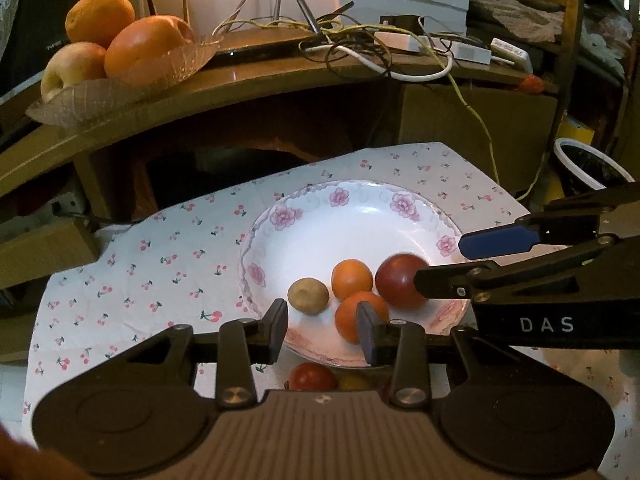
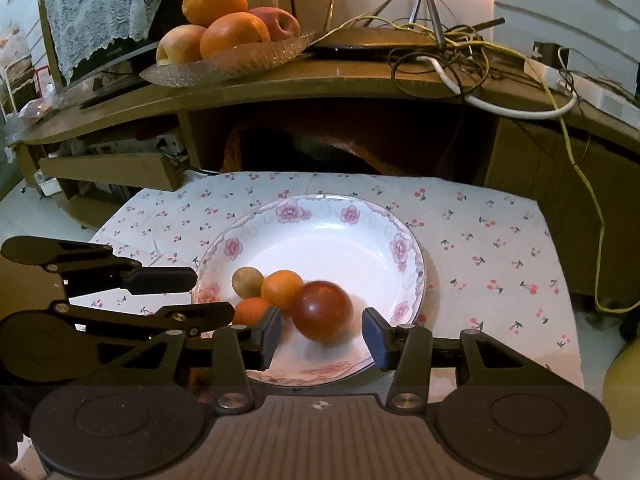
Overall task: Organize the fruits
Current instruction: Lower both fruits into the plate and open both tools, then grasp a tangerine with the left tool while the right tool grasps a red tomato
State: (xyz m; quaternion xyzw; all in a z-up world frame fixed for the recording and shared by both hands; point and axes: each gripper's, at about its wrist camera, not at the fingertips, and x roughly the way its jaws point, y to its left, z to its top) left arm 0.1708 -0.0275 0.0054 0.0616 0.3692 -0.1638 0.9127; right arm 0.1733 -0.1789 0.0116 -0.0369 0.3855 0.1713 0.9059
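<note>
A white floral plate [image 1: 360,216] [image 2: 344,232] sits on a cherry-print cloth. In it lie a dark red fruit [image 1: 400,280] [image 2: 322,310], two small orange fruits [image 1: 352,278] [image 2: 282,288] and a brownish-green fruit [image 1: 308,295] [image 2: 247,281]. My right gripper [image 2: 322,340] is open, with the blurred red fruit lying loose between its jaws; it shows from the right in the left wrist view [image 1: 440,260]. My left gripper [image 1: 322,330] is open and empty over the plate's near rim, close to the nearer orange fruit [image 1: 358,314]. It shows at left in the right wrist view [image 2: 212,294].
A red fruit [image 1: 312,376] and a yellow one [image 1: 354,381] lie on the cloth just below the plate. A glass dish [image 1: 120,88] [image 2: 228,62] of oranges and apples stands on the wooden shelf behind, beside tangled cables [image 1: 360,46]. A dark bucket [image 1: 588,168] stands at right.
</note>
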